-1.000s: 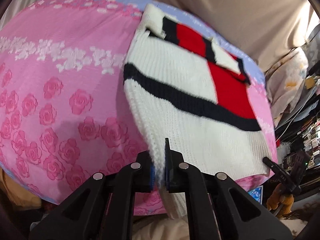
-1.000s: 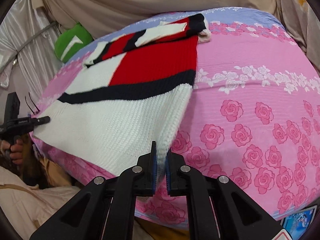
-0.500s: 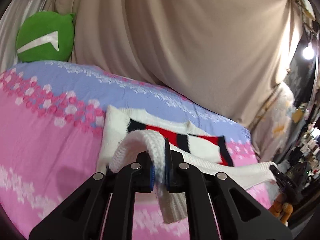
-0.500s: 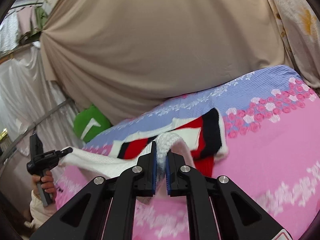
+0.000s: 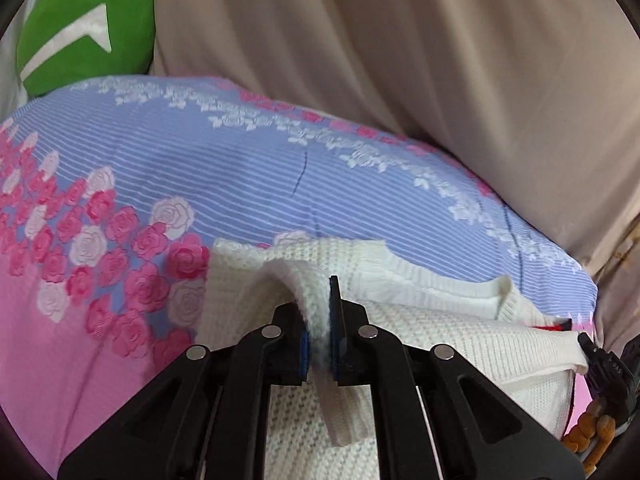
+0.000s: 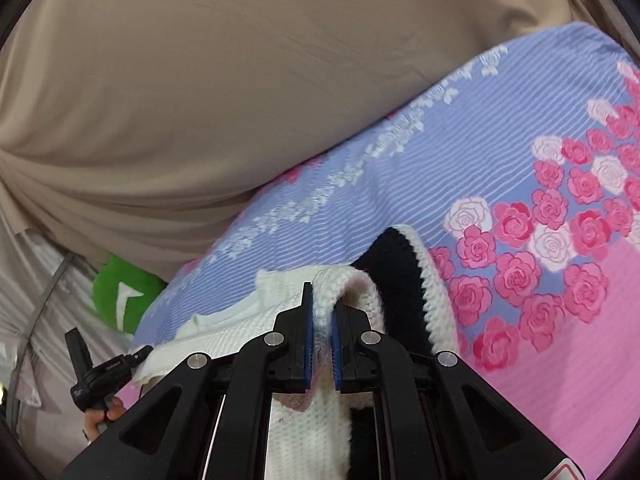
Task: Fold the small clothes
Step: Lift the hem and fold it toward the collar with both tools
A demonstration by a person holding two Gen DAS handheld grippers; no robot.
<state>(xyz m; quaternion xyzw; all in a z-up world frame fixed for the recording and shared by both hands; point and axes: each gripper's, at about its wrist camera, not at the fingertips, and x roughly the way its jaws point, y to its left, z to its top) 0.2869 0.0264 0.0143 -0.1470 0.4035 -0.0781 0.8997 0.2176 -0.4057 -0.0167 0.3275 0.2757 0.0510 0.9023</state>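
A white knit sweater point(image 5: 440, 344) with black and red bands lies on the bed, its near half carried over onto its far half. My left gripper point(image 5: 318, 320) is shut on its white hem at the sweater's left corner. My right gripper point(image 6: 320, 320) is shut on the white hem point(image 6: 340, 284) at the right corner, beside a black sleeve cuff point(image 6: 396, 264). Each gripper shows small at the edge of the other's view, the right one point(image 5: 604, 364) and the left one point(image 6: 104, 372). Most of the red and black pattern is hidden under the fold.
The bed cover point(image 5: 200, 168) is blue-striped at the far end and pink with roses nearer me. A beige curtain point(image 5: 400, 40) hangs behind the bed. A green cushion point(image 5: 80, 32) sits at the far left corner. Clutter stands off the bed's right side.
Both grippers have carried the sweater's bottom hem up and forward over the body to the collar end. The red and black front is now covered by white knit.
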